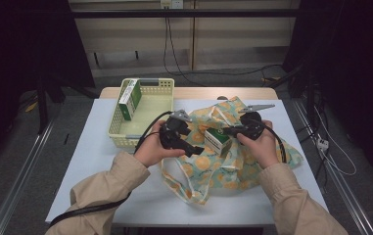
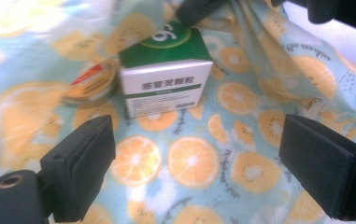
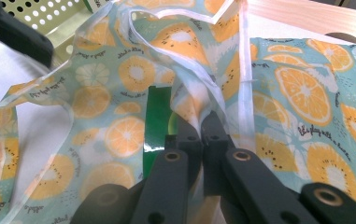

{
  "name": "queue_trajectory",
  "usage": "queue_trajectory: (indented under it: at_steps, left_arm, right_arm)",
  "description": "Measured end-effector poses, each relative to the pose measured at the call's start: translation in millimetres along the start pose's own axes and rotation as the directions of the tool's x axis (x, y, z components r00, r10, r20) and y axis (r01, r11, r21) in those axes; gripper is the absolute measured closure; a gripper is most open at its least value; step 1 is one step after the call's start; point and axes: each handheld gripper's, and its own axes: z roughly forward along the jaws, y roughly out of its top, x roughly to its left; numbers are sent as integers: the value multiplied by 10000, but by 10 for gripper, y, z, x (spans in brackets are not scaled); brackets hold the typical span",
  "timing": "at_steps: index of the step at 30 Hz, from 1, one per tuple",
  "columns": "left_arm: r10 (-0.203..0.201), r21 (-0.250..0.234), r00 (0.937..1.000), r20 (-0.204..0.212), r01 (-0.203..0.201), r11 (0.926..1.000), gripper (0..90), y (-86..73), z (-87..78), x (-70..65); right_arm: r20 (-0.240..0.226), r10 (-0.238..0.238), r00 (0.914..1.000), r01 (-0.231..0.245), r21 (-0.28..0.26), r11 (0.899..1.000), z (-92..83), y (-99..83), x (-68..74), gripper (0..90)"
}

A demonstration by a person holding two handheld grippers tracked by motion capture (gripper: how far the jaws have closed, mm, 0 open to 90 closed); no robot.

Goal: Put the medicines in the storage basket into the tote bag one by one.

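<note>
A fabric bag (image 1: 233, 164) printed with orange slices lies on the table. My right gripper (image 1: 228, 131) is shut on the bag's rim (image 3: 199, 109) and holds it up, so the mouth stays open. Inside the mouth lies a green and white box (image 1: 217, 140), also seen as the box (image 2: 166, 74) with a small round tin (image 2: 89, 84) beside it. My left gripper (image 1: 191, 142) hovers just left of the box, its jaws wide open with nothing between them (image 2: 194, 172). The box's green edge (image 3: 157, 121) peeks out behind the held fabric.
A pale yellow perforated basket (image 1: 159, 85) stands at the back left with another green and white box (image 1: 130, 98) upright in it. The pale table (image 1: 91, 161) has bare room at the left and front. The bag's straps (image 1: 184, 188) trail toward the front edge.
</note>
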Motion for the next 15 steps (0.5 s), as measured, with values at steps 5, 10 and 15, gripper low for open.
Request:
queue_trajectory:
  at_steps: [5,10,15]
  left_arm:
    - [-238,-164,9986,-465,231,9996,103,-6,-207,154]
    - [-544,-194,9945,-891,529,9984,92,-28,-375,328]
    - [-816,-213,9880,-1315,795,9966,82,-50,-508,509]
  right_arm:
    - [-21,1,10000,-1,-43,10000,-18,0,-6,893]
    - [-28,-21,10000,21,-53,10000,-31,-2,-10,893]
    - [-35,0,10000,0,-35,10000,-26,-5,-10,893]
